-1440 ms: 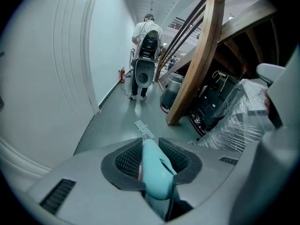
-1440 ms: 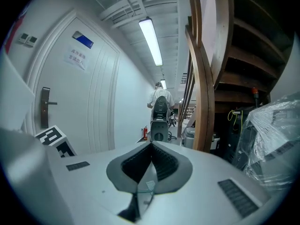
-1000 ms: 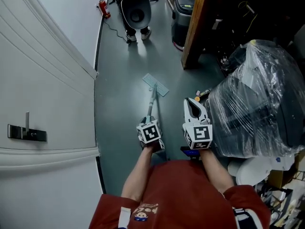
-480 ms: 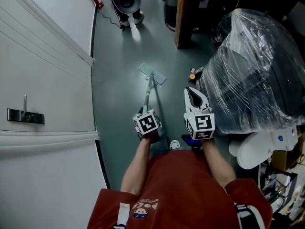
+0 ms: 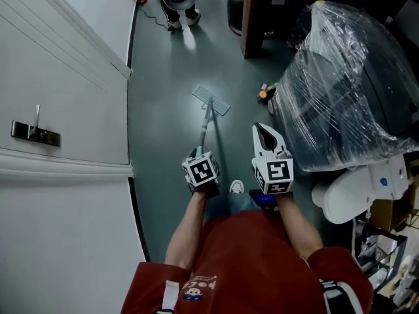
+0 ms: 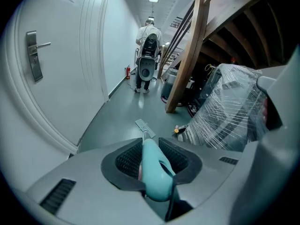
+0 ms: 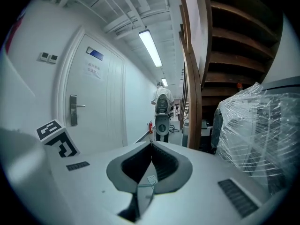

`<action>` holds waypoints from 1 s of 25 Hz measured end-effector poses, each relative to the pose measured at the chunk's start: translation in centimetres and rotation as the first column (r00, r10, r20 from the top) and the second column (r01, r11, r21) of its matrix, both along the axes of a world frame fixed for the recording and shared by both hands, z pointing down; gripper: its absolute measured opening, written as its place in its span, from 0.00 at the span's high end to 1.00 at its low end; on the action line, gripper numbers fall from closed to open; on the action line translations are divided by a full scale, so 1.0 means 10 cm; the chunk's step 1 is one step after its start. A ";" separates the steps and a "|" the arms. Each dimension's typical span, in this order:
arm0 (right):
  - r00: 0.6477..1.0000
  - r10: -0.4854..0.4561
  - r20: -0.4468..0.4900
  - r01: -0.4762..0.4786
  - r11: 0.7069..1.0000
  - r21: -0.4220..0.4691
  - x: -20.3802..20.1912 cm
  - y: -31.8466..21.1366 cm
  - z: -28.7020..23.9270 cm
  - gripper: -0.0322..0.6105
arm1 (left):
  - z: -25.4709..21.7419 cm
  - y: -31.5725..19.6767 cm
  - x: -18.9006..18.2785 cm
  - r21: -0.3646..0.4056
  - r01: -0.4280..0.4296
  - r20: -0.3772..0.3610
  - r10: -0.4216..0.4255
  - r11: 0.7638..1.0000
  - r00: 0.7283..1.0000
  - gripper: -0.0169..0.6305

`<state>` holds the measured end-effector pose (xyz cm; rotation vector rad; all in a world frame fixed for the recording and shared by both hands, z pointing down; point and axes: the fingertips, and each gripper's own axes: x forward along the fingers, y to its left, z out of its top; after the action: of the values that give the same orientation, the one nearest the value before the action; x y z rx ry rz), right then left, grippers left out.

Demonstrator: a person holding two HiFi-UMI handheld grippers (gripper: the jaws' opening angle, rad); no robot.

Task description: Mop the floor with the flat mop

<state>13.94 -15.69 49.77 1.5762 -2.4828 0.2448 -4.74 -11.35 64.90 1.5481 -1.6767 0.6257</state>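
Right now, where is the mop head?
In the head view, the mop head lies on the floor ahead of the left claw gripping its handle, between the door at left and the plastic-wrapped bundle at right.

Glossy floor [image 5: 157, 129]; smooth plastic mop handle [image 6: 154, 172]

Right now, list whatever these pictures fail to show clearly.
1. The mop head: too small in the head view, partly behind the mop handle in the left gripper view; wetness unclear.
2. The small orange item beside the wrapped bundle: too small to identify.
3. The person down the corridor: mostly cut off by the head view's top edge.
4. The hold of the left gripper: its marker cube hides it in the head view.
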 end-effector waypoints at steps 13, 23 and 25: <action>1.000 0.002 -0.024 -0.002 1.000 -0.003 -0.35 1.03 -0.02 0.92 | -0.01 1.11 -0.22 -0.016 -0.007 -0.027 0.006 1.000 1.000 0.79; 0.998 -0.003 -0.064 0.004 1.000 0.017 -0.66 1.92 -0.06 0.92 | 0.10 1.95 -0.47 -0.010 0.012 -0.071 -0.013 1.000 0.997 0.79; 0.997 0.004 -0.071 -0.003 1.000 0.018 -0.64 2.06 -0.05 0.92 | 0.14 2.10 -0.49 -0.017 0.021 -0.069 -0.022 1.000 0.997 0.79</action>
<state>7.50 4.95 49.29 1.5676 -2.4356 0.1641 -9.64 9.66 66.28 1.5215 -1.6302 0.5668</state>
